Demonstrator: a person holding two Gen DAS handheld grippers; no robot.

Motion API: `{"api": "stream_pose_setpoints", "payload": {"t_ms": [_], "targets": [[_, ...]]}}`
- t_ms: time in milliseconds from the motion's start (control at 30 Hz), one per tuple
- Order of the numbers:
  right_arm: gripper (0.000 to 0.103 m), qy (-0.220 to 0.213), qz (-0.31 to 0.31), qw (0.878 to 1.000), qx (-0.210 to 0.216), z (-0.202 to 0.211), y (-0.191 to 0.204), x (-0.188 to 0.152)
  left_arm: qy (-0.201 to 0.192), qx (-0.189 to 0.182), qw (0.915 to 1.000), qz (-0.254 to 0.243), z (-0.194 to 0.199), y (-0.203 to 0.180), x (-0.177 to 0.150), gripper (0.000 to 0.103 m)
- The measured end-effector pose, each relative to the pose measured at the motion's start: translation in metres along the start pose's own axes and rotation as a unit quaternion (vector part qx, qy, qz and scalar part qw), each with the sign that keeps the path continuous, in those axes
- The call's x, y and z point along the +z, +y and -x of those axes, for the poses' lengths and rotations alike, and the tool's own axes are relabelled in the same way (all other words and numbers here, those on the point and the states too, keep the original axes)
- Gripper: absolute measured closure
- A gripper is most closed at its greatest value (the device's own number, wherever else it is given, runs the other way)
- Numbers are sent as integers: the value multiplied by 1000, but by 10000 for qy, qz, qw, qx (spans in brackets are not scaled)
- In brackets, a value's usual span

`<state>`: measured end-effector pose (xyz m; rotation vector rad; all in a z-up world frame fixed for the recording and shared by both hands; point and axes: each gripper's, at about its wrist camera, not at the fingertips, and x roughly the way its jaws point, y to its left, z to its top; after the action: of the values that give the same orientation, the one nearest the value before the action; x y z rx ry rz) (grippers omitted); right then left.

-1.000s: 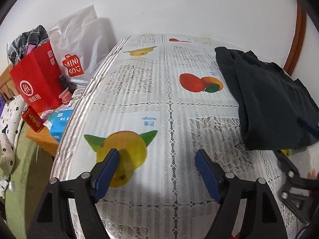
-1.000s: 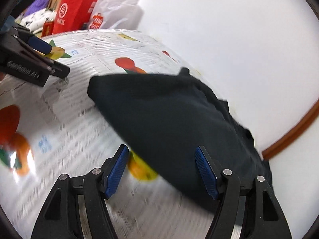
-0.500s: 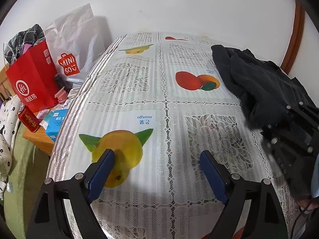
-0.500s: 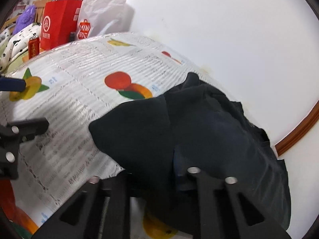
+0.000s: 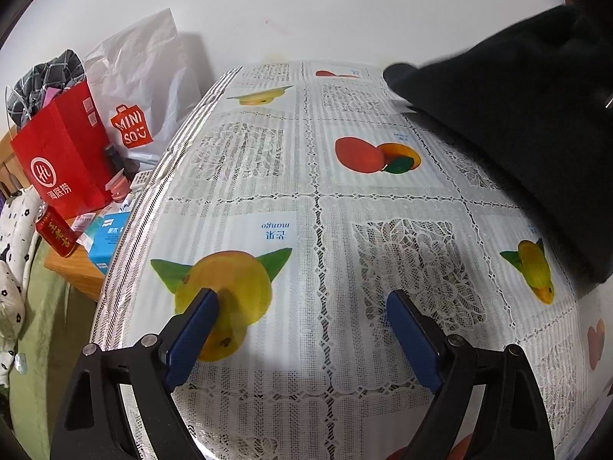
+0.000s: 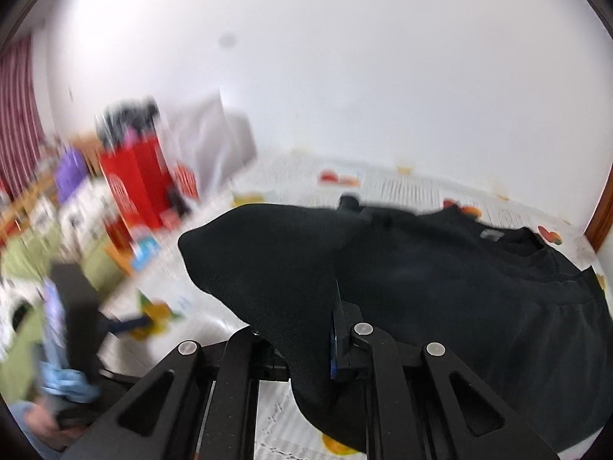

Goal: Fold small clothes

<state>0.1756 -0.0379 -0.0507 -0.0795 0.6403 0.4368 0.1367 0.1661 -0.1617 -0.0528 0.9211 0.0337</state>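
Observation:
A black T-shirt lies on the table, which wears a white lace cloth printed with fruit. My right gripper is shut on one corner of the shirt and holds it lifted off the cloth, so the fabric drapes over the jaws. In the left wrist view the raised black T-shirt hangs at the upper right. My left gripper stands open low over the printed yellow mango near the table's front, with nothing between its blue pads.
Left of the table sit a red paper bag, a white Miniso bag, a red can and a blue box on a low wooden stand. A white wall runs behind the table.
My right gripper has closed on the shirt's corner, then risen and rolled with it. The shirt has lifted from a flat heap. My left gripper has kept its place and stayed open.

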Motion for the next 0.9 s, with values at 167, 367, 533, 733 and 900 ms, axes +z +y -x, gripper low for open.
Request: {"api": "stream_pose_setpoints", "payload": {"t_ms": [167, 367, 533, 733, 900], "targets": [[91, -760, -830, 9936, 71, 58, -82, 8, 38, -379, 9993, 66, 15, -17, -1, 16], [91, -1128, -1888, 9750, -314, 103, -203, -27, -351, -787, 9959, -265, 48, -74, 3, 16], [91, -796, -2291, 9668, -805, 108, -269, -81, -442, -1419, 9873, -562, 61, -136, 2, 16], [82, -261, -2404, 9666, -853, 105, -306, -141, -315, -2009, 9708, -1272, 56, -220, -11, 16], [60, -258, -2211, 9674, -1211, 114, -315, -157, -153, -2169, 9621, -1645, 43, -259, -16, 16]]}}
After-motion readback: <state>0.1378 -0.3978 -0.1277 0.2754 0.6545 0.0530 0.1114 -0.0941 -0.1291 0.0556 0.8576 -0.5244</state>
